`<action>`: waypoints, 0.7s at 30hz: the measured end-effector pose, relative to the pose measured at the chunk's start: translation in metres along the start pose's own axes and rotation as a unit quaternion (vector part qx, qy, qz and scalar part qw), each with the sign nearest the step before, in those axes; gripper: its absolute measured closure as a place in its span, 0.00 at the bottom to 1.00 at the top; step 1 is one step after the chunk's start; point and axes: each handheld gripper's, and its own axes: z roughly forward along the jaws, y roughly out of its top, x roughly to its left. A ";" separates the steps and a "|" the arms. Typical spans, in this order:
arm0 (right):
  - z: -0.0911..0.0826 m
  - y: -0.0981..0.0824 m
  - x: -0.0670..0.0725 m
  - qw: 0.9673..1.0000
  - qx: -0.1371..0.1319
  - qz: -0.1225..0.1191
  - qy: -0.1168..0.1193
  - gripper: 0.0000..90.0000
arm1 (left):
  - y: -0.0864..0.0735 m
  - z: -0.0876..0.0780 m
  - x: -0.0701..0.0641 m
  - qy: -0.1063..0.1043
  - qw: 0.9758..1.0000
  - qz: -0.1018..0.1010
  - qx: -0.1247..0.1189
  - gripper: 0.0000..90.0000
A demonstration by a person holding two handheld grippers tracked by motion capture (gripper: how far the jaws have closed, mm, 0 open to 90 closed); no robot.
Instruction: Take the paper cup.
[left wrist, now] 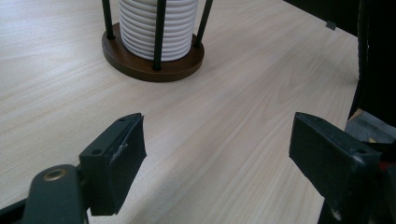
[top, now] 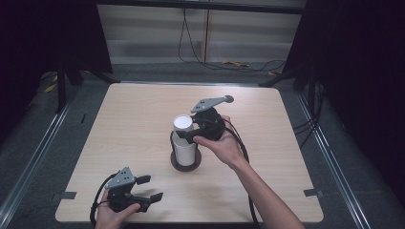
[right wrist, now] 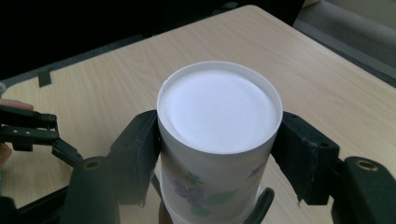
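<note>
Paper cup (right wrist: 219, 140) clamped in my right gripper (right wrist: 219, 154) at the top of the stack, mid-table.
I see both jaws pressed on the cup's sides just under its white upturned bottom; it caps a ribbed white cup stack (left wrist: 156, 28) standing in a black-rod holder with a round wooden base (left wrist: 149, 65). My left gripper (top: 143, 188) sits near the table's (top: 143, 109) front edge, jaws wide apart with nothing between them, well apart from the stack.

We see our left claw (left wrist: 217, 154) spread wide above the desk (left wrist: 233, 93), with stacked white cups (left wrist: 156, 25) in a rod holder (left wrist: 154, 63) ahead.
</note>
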 end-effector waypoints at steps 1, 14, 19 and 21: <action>-0.001 0.001 0.000 1.000 -0.001 -0.002 -0.001 0.38 | 0.000 0.000 0.000 0.000 1.000 0.000 0.000 0.21; -0.007 0.006 0.001 1.000 -0.013 -0.004 -0.002 0.38 | 0.000 -0.001 0.001 0.001 1.000 0.000 -0.001 0.21; -0.009 0.008 0.002 1.000 -0.018 -0.006 -0.003 0.38 | 0.000 -0.002 0.001 0.002 1.000 -0.001 -0.002 0.21; -0.010 0.008 0.002 1.000 -0.022 -0.006 -0.002 0.38 | 0.000 -0.002 0.001 0.003 1.000 -0.002 -0.002 0.21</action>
